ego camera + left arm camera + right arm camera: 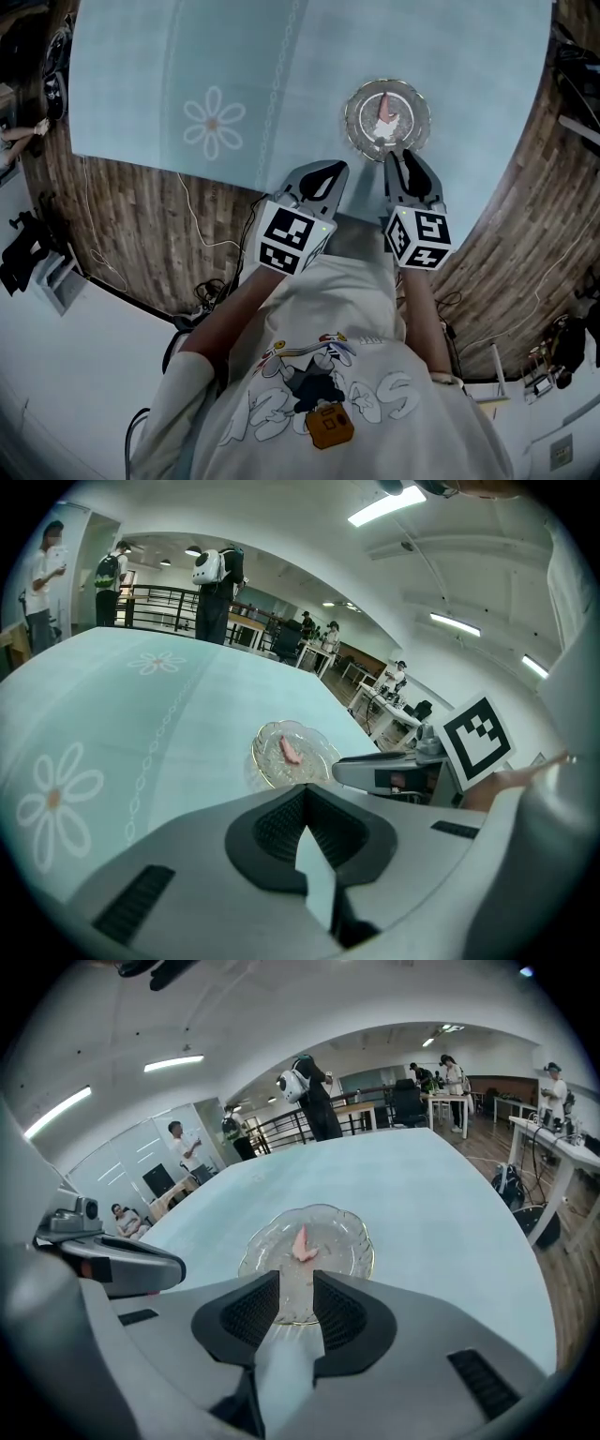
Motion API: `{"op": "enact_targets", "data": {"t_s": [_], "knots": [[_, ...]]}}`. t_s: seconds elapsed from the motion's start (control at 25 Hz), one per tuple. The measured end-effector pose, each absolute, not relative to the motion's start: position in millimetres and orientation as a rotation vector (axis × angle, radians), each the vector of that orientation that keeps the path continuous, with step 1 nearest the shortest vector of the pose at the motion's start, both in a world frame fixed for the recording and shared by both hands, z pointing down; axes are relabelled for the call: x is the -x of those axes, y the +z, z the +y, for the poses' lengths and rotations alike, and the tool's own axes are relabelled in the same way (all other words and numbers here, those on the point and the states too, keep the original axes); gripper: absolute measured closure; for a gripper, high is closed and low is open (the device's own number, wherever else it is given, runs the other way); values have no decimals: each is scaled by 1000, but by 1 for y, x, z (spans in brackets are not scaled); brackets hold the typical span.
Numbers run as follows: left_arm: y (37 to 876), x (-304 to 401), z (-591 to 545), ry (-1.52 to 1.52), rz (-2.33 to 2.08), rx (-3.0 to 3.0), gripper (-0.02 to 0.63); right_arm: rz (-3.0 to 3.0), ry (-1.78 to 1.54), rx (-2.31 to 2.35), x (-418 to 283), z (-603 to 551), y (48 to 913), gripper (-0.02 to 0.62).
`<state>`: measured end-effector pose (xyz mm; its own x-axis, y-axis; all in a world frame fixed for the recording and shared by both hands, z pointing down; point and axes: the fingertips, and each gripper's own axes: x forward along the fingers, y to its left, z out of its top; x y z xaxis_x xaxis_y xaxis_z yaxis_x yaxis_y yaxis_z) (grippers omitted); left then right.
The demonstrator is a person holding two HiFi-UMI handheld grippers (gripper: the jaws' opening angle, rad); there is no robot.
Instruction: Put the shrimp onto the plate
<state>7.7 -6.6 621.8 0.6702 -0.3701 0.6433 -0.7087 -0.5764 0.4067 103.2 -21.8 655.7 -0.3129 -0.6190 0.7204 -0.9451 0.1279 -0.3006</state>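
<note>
The pink shrimp (384,111) lies in the scalloped plate (353,129), apparently clear glass, on the pale counter (281,75). The empty right tool (295,1281) faces it, jaws slightly apart; the left tool (305,792) has its jaws together.

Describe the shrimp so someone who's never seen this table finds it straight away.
Start at the pale blue daisy-print tablecloth. On it, just ahead of the right tool, sits a clear scalloped glass plate. The shrimp is the small pink piece lying in it, alone.
</note>
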Motion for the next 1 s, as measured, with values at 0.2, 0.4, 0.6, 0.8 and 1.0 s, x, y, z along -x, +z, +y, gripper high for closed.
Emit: {"op": "enact_targets", "data": {"t_s": [0.2, 0.4, 0.6, 0.8, 1.0], "knots": [[615, -14, -9, 664, -811, -2247, 598, -2015, 1058, -1519, -103, -23, 648, 482], [597, -19, -7, 654, -805, -2286, 598, -2063, 1036, -1519, -98, -21, 627, 483], [584, -30, 0, 655, -801, -2310, 598, -2115, 1068, -1531, -101, -15, 603, 499], [569, -35, 1, 645, -800, -2366, 598, -2171, 1016, -1564, -98, -15, 580, 500], [548, -35, 3, 636, -800, -2411, 598, -2203, 970, -1558, -92, -11, 557, 500]]}}
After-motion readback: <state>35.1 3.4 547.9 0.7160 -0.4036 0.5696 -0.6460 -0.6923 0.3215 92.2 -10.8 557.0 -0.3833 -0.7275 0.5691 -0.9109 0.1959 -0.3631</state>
